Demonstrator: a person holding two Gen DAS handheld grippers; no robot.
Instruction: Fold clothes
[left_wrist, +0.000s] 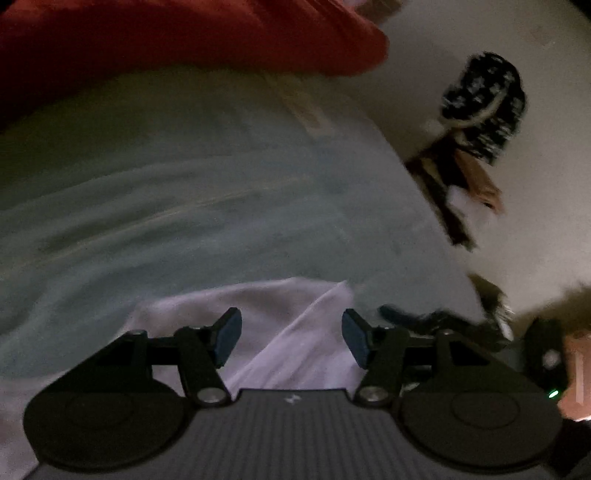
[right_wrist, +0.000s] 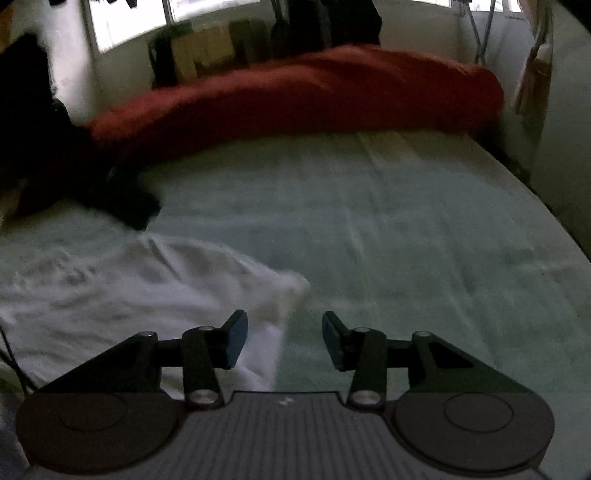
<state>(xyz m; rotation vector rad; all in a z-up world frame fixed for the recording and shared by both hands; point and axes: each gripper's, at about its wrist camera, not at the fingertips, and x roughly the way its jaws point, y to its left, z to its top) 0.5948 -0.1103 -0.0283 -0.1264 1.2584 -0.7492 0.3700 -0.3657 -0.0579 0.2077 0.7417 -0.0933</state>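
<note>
- Dim bedroom; a bed (right_wrist: 406, 229) with a pale green sheet fills both views, windows behind it at 12 o'clock in the right wrist view.
- White garment (right_wrist: 122, 280) lies rumpled on the sheet, spreading from centre out to 9 o'clock in the right view; one corner points toward 3 o'clock. Whether it is partly folded or only spread, the blur does not settle.
- Right gripper (right_wrist: 284, 339) hangs low over the garment's near edge, fingers apart, nothing between them; the cloth's edge runs just under the left finger. Likely placed there to reach that hem.
- Left gripper (left_wrist: 291, 341) also has its fingers spread with nothing between them; white cloth with a diagonal crease sits directly beneath and ahead. The two tools appear to bracket the garment, a fair stance for a two-point lift.
- Red blanket (right_wrist: 303, 96) is bunched along the far side, 10 to 2 o'clock; well apart from the garment.
- Dark clothing (right_wrist: 122, 199) sits at 10 o'clock, just beside the white garment's far edge; it may crowd a fold toward that side.
- Left view, 2 o'clock: a dark patterned object on the floor, too blurred to name.
</note>
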